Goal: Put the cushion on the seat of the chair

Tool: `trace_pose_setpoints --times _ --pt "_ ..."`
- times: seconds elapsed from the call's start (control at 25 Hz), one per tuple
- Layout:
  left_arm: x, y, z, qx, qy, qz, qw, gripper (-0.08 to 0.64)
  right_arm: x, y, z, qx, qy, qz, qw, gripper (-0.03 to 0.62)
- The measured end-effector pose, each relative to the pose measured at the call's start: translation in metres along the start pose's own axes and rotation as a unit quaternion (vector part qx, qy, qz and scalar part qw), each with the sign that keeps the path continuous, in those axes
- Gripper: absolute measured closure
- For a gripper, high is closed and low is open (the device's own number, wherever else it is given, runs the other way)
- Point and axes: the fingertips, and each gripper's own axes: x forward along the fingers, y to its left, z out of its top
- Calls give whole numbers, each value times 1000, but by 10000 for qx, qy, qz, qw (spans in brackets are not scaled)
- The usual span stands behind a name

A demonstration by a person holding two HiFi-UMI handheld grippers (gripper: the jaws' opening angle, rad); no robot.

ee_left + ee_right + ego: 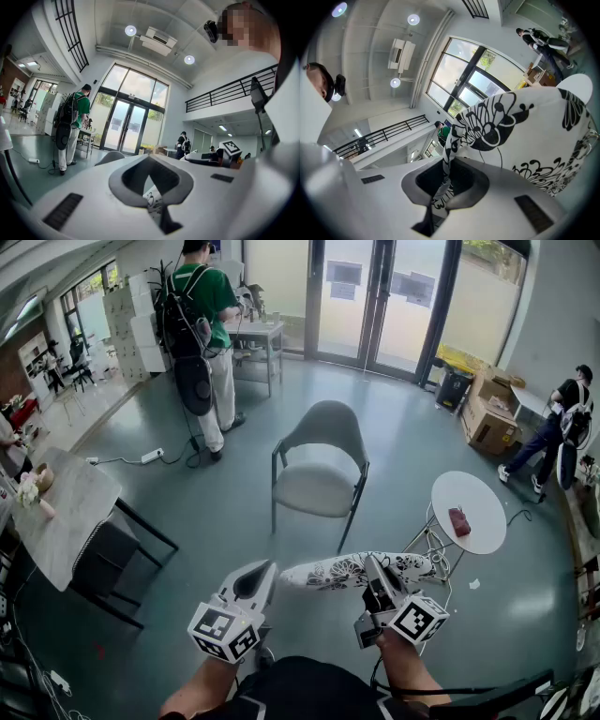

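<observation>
A grey chair (pixel 319 460) stands in the middle of the floor, its pale seat (pixel 314 489) bare and facing me. Just in front of me hangs a white cushion (pixel 352 570) with black flower prints, well short of the chair. My left gripper (pixel 270 576) is shut on the cushion's left end; a strip of patterned fabric (pixel 152 199) shows pinched in its jaws. On the other end, my right gripper (pixel 376 568) is shut too, and the cushion (pixel 525 126) fills much of the right gripper view, with its edge (pixel 442 194) between the jaws.
A round white table (pixel 487 498) with a dark red item (pixel 459 521) stands right of the chair. At the left is a marble table (pixel 61 512) with a black stool (pixel 105 561). One person in green (pixel 208 329) stands behind; another person (pixel 558 423) bends by cardboard boxes (pixel 487 413).
</observation>
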Motion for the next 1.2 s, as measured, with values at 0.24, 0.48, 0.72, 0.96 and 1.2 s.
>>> trace_pose_setpoints --times 0.24,0.48,0.72,0.96,1.2 --pt "-5 3 -9 -83 94 101 9999 552 -3 0 -8 52 53 -7 10000 566" --pt "-10 5 -7 23 5 -28 10000 552 -1 5 -13 -83 17 -25 10000 568" --pt "-5 8 -6 13 48 -154 9999 552 2 8 -8 -377 -97 -148 9991 566" --pt "3 19 -1 -12 12 -330 9995 552 9 18 0 -1272 -143 -330 9912 566" --pt "9 36 4 -107 -24 -545 9985 552 29 32 -6 -2037 47 -433 9781 566"
